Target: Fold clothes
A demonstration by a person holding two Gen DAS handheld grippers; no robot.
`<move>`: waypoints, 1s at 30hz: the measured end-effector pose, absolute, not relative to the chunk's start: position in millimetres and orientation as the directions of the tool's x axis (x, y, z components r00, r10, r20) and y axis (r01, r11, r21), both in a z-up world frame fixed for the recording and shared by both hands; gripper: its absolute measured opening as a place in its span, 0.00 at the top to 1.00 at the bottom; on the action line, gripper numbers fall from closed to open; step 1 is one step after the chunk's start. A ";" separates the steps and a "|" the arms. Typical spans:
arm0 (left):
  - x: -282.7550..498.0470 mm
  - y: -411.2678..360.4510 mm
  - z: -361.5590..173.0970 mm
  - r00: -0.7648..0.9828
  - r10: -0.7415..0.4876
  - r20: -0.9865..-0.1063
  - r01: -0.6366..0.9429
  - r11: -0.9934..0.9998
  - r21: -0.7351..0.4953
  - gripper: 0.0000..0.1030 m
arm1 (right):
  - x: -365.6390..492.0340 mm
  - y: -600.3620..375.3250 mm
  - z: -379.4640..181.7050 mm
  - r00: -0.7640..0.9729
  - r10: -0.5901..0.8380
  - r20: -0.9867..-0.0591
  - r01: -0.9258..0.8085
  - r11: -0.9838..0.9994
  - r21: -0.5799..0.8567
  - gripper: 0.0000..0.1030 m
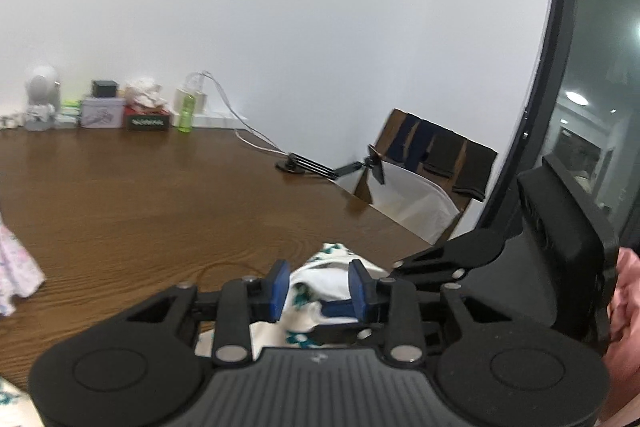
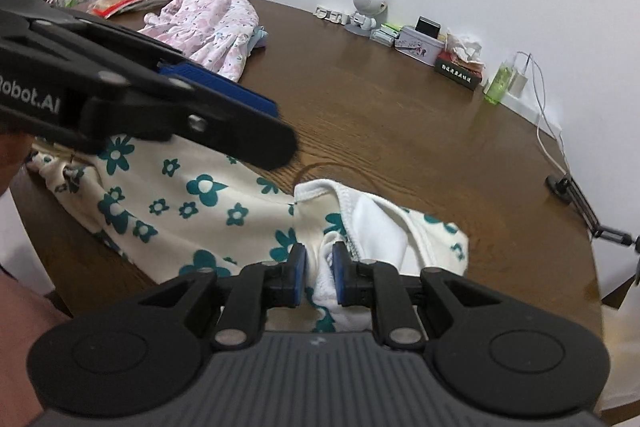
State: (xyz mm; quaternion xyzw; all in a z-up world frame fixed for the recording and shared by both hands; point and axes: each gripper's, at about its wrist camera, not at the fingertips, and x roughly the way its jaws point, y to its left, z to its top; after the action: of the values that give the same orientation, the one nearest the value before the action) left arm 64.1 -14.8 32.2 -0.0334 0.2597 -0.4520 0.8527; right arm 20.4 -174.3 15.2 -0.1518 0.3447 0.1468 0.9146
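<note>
A cream garment with teal flowers (image 2: 192,203) lies spread on the brown wooden table (image 2: 400,115), its white lining turned up at the near end. My right gripper (image 2: 319,261) is shut on a bunched fold of that garment near the white hem. My left gripper (image 2: 276,125) hovers over the garment's left part, blurred, with no cloth showing on its blue pad (image 2: 224,91). In the left wrist view the left gripper (image 1: 318,279) stands open, and the garment (image 1: 320,285) shows in the gap below its pads. The right gripper's body (image 1: 560,247) is close on the right.
A pink flowered garment (image 2: 208,23) lies heaped at the table's far left. A tin box (image 2: 418,47), tissue box (image 2: 460,67) and green bottle (image 2: 496,87) line the wall. A phone stand (image 1: 304,167) clamps the table edge, with a chair (image 1: 432,155) behind it.
</note>
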 end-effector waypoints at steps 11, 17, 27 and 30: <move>104.9 -62.3 -2.0 0.416 -0.741 -0.527 0.708 0.628 -0.323 0.88 | -2.7 -194.2 14.8 0.740 0.353 -0.573 -0.409 0.912 0.033 0.59; 104.6 -62.6 -10.8 0.426 -0.717 -0.552 0.707 0.644 -0.292 0.88 | -31.1 -265.7 35.7 0.764 0.458 -0.456 -0.360 0.887 0.288 0.59; 92.4 -56.9 -12.9 0.438 -0.702 -0.561 0.700 0.658 -0.276 0.87 | 12.7 -309.1 8.4 0.837 0.291 -0.464 -0.147 0.936 0.320 0.78; 86.9 -34.9 -4.1 0.444 -0.722 -0.530 0.681 0.657 -0.323 0.82 | 19.6 -300.6 -4.4 0.823 0.288 -0.489 -0.152 0.942 0.298 0.80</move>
State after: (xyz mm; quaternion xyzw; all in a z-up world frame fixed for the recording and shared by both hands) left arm 86.9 -34.9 -4.1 -0.0311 0.3274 -0.4132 0.8492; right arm 19.6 -300.6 -4.4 0.1238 0.2736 0.1162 0.9467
